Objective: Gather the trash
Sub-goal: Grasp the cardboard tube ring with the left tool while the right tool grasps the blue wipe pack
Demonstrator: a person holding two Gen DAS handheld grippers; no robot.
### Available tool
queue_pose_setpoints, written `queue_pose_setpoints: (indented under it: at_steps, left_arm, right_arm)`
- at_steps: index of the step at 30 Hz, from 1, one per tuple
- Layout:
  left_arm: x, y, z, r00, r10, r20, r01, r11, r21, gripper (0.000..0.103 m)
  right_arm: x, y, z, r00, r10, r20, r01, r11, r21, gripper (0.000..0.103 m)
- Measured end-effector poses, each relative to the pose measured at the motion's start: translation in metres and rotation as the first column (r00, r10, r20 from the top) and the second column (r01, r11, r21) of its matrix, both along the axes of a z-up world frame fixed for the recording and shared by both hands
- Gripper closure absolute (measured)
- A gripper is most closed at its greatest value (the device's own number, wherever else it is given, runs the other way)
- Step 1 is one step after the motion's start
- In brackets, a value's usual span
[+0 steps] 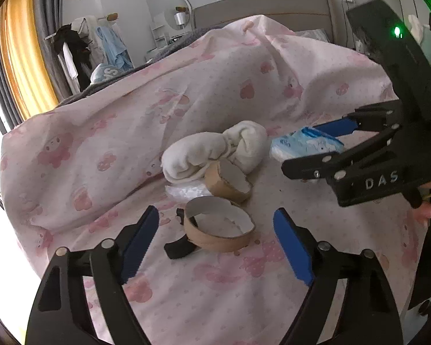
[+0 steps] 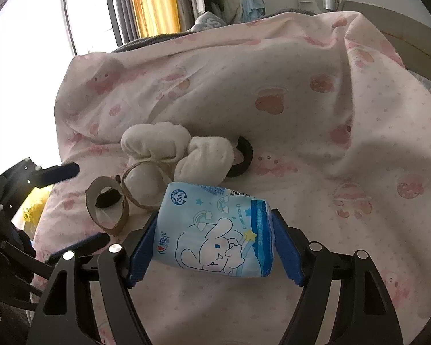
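The right gripper (image 2: pixel 214 243) has its two blue pads pressed against either side of a pale blue tissue packet (image 2: pixel 215 235), printed with a white cartoon dog, rainbows and stars. The packet sits between the fingers, its lower end over the pink quilt (image 2: pixel 316 132); whether it rests on the cloth or is lifted clear cannot be told. From the left wrist camera, the same right gripper (image 1: pixel 316 146) enters from the right side, with the packet (image 1: pixel 304 143) between its fingers.

The left gripper (image 1: pixel 215 241) is spread wide and holds nothing. Between and just beyond its blue pads lies a flattened cardboard tube ring (image 1: pixel 219 224), with a small black object (image 1: pixel 179 244) touching its left side. A second cardboard ring (image 1: pixel 228 182) lies just behind it, leaning against a knotted pair of white socks (image 1: pixel 215 152). A bit of clear crumpled plastic (image 1: pixel 186 191) shows under the socks. In the right wrist view, a black hair tie (image 2: pixel 242 158) lies behind the socks (image 2: pixel 175 149), touching them.

Everything lies on a bed covered by the pink quilt with pink cartoon figures and clouds. Beyond it stand a grey padded headboard (image 1: pixel 261 8), a rack of hanging clothes (image 1: pixel 94 43), orange curtains (image 1: pixel 23 57) beside a bright window, and white walls.
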State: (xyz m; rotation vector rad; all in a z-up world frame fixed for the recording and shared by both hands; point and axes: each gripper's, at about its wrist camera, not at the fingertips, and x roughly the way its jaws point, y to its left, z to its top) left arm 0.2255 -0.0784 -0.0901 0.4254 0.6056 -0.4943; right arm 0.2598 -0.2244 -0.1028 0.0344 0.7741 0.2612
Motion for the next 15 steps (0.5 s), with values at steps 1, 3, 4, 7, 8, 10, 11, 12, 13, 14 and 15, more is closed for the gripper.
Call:
queue_pose_setpoints:
  at_steps: [1,3,4,7,8,10,11,12,13,14,15]
  left_arm:
    - [0.0,-0.001,-0.001,1.0,0.001,-0.002,-0.001,1.0,0.004,0.019]
    - [0.002,-0.003,-0.002,1.0,0.004,-0.01,-0.003,1.0,0.003,0.02]
    - [0.002,-0.004,-0.003,1.0,0.005,-0.01,-0.005,1.0,0.005,0.021]
    - [0.003,-0.006,-0.005,1.0,0.005,-0.015,-0.005,1.0,0.016,0.025]
    - [0.003,-0.006,-0.006,1.0,0.006,-0.017,-0.006,1.0,0.02,0.026]
    - [0.004,-0.006,-0.008,1.0,0.011,-0.022,-0.011,1.0,0.026,0.03]
    - [0.005,-0.006,-0.008,1.0,0.014,-0.024,-0.013,1.0,0.026,0.031]
    - [0.005,-0.006,-0.009,0.999,0.017,-0.028,-0.017,1.0,0.026,0.033]
    - [0.006,-0.005,-0.009,0.999,0.023,-0.034,-0.022,0.999,0.027,0.035]
    - [0.008,-0.005,-0.01,0.999,0.029,-0.039,-0.027,0.999,0.03,0.036]
    - [0.009,-0.005,-0.011,0.999,0.034,-0.043,-0.032,0.999,0.033,0.04]
  right_arm:
    - [0.0,-0.002,0.0,1.0,-0.002,-0.003,0.003,1.0,0.01,0.027]
    - [0.0,-0.002,0.0,1.0,-0.009,-0.007,0.009,1.0,0.021,0.027]
    - [0.0,-0.003,0.0,1.0,-0.012,-0.01,0.012,1.0,0.026,0.027]
    - [0.0,-0.004,0.003,1.0,-0.017,-0.007,0.017,0.999,0.036,0.027]
    - [0.0,-0.005,0.004,1.0,-0.017,-0.005,0.017,0.999,0.037,0.027]
    - [-0.001,-0.007,0.005,1.0,-0.016,-0.003,0.016,0.999,0.041,0.027]
    - [-0.001,-0.007,0.005,1.0,-0.014,-0.002,0.014,0.999,0.047,0.027]
    - [-0.001,-0.007,0.006,1.0,-0.013,-0.001,0.013,0.998,0.055,0.027]
    - [-0.001,-0.007,0.006,1.0,-0.013,0.0,0.013,0.998,0.06,0.027]
    - [-0.001,-0.007,0.007,1.0,-0.013,0.001,0.013,0.998,0.06,0.027]
    - [-0.001,-0.006,0.007,1.0,-0.012,0.002,0.012,0.998,0.06,0.027]
